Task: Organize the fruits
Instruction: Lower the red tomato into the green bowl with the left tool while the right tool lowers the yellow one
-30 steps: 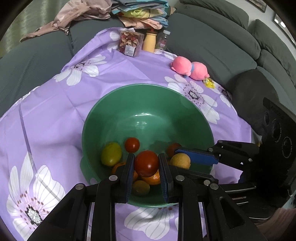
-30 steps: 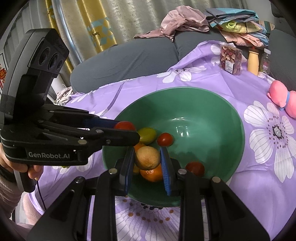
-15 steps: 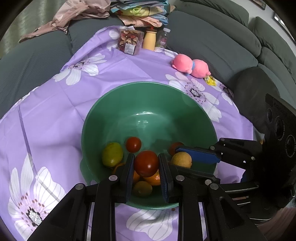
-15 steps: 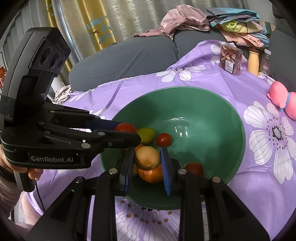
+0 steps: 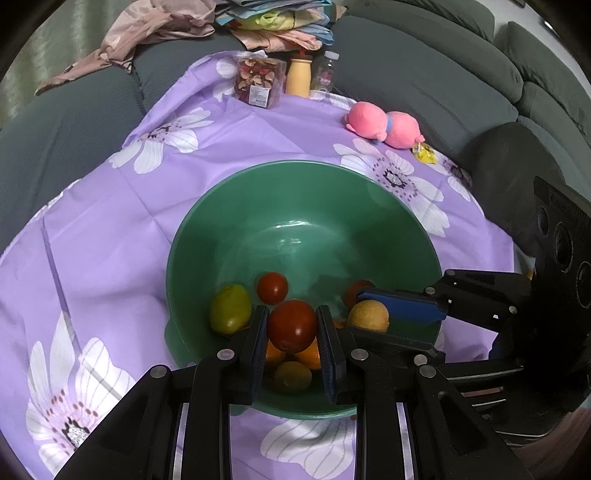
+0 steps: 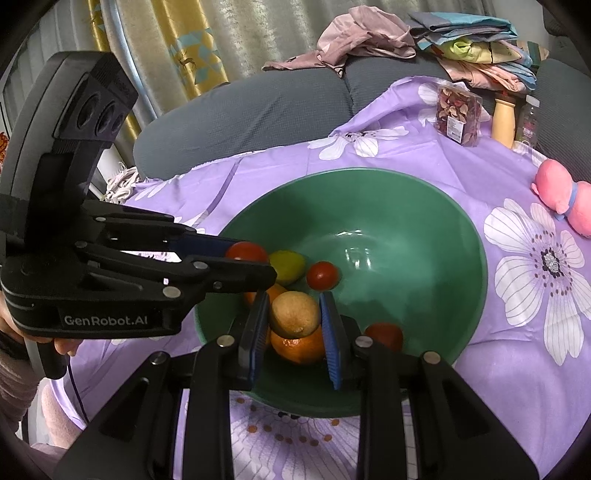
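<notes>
A green bowl sits on a purple flowered cloth. My left gripper is shut on a dark red tomato above the bowl's near side. My right gripper is shut on a tan-yellow round fruit, which also shows in the left wrist view. Inside the bowl lie a green-yellow lemon, a small red tomato, oranges and another red tomato. The held tomato also shows in the right wrist view.
At the cloth's far edge stand a box of dried fruit, a tan bottle and a clear bottle. A pink plush toy lies right of the bowl. Grey sofa cushions and piled clothes surround the cloth.
Both grippers have drawn back slightly with their fruits still held over the bowl. Nothing was let go.
</notes>
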Available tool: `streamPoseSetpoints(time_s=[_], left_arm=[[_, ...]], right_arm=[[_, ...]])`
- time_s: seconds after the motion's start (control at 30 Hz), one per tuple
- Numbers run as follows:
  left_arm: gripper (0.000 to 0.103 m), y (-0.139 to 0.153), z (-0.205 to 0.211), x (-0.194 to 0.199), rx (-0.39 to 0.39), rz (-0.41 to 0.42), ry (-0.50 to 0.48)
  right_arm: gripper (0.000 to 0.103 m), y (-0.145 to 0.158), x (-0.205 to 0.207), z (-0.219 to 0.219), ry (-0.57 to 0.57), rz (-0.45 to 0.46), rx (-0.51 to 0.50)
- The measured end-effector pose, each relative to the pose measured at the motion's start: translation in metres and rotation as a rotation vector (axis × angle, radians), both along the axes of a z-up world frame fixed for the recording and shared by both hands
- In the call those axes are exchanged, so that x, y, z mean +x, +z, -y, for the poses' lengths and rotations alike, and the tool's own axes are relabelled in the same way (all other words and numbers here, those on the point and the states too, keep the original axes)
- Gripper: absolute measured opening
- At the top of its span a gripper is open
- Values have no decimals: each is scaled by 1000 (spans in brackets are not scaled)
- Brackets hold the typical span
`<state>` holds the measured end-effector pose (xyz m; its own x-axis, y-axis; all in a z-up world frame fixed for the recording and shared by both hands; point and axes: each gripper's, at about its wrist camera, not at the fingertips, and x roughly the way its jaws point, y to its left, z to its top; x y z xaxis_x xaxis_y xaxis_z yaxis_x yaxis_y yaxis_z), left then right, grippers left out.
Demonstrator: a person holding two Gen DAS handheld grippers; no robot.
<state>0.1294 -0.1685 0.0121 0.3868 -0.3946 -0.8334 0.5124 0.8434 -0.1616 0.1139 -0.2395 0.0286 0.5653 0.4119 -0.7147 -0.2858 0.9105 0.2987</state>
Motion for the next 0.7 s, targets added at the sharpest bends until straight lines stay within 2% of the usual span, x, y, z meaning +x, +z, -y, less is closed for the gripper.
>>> streamPoseSetpoints(time_s=[0.7], left_arm=[[25,-2,6,3,44,1,-19]], right_arm=[[28,0,1,-1,2,-4,-7]])
